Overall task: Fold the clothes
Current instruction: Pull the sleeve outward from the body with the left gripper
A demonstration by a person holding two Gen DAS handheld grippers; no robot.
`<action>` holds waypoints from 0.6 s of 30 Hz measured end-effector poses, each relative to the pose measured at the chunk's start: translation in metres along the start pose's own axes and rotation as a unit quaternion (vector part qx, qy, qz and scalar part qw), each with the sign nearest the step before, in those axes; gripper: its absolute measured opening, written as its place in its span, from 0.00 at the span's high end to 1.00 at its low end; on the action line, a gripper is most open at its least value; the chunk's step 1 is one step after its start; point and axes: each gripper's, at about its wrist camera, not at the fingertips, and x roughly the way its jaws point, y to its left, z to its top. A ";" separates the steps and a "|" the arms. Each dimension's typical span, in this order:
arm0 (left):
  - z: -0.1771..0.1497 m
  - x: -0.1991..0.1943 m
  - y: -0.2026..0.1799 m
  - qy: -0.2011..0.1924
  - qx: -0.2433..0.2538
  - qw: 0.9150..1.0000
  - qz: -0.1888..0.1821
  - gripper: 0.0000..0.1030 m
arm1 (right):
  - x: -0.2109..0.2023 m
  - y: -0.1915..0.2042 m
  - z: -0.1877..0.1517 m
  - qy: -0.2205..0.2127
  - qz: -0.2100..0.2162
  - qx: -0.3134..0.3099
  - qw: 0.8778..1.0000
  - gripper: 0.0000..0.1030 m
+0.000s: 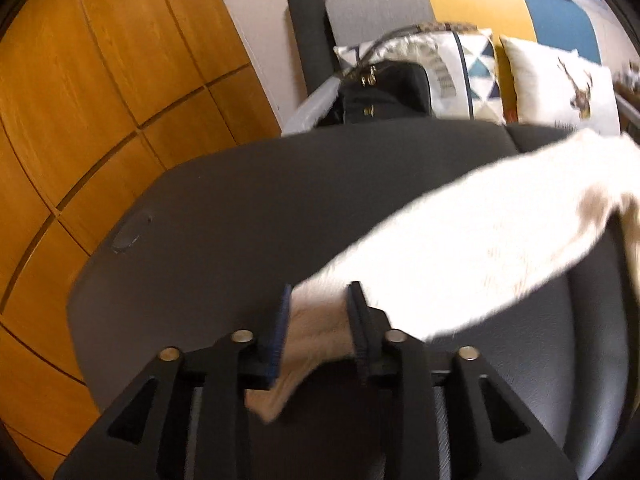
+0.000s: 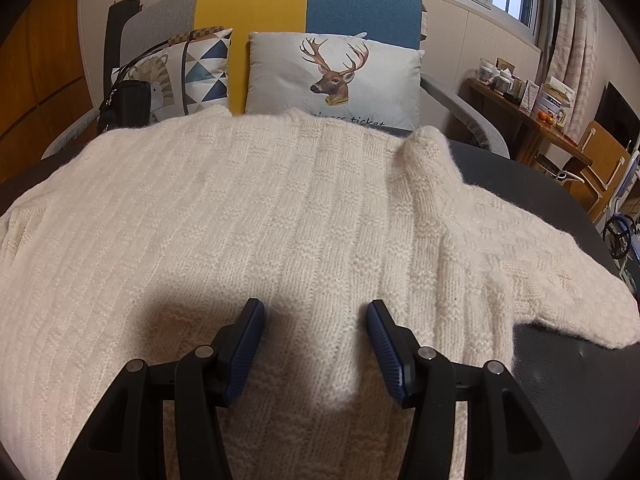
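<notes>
A cream knitted sweater [image 2: 240,208] lies spread flat on a dark round table [image 2: 580,400], with one sleeve [image 2: 540,272] stretched out to the right. My right gripper [image 2: 316,336] hovers just over the sweater's body, its jaws open and nothing between the blue pads. In the left wrist view the other sleeve [image 1: 480,240] runs in from the right, lifted off the table [image 1: 240,200]. Its cuff sits between the fingers of my left gripper [image 1: 318,320] and droops behind them. The jaws stand apart and the knit lies loose between them.
Behind the table stands a grey, yellow and blue sofa [image 2: 304,4] with a deer cushion [image 2: 332,76], a patterned cushion [image 2: 188,76] and a black handbag [image 1: 384,92]. Wooden panelling [image 1: 100,100] fills the left. A cluttered side table [image 2: 520,100] stands at the right.
</notes>
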 end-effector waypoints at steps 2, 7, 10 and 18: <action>0.003 0.009 -0.006 0.010 -0.011 1.000 0.019 0.32 | 0.000 0.000 0.000 0.000 0.000 0.000 1.000 0.47; -0.018 0.008 -0.022 0.060 -0.036 0.997 -0.038 0.43 | 0.000 0.000 0.000 0.000 -0.001 -0.001 1.000 0.47; -0.028 -0.019 -0.039 0.061 -0.022 0.994 -0.089 0.67 | 0.000 0.000 0.000 0.000 -0.002 -0.002 1.000 0.47; -0.031 -0.064 0.000 0.061 -0.156 0.963 -0.213 0.68 | 0.000 0.000 0.000 0.001 -0.002 -0.003 1.000 0.47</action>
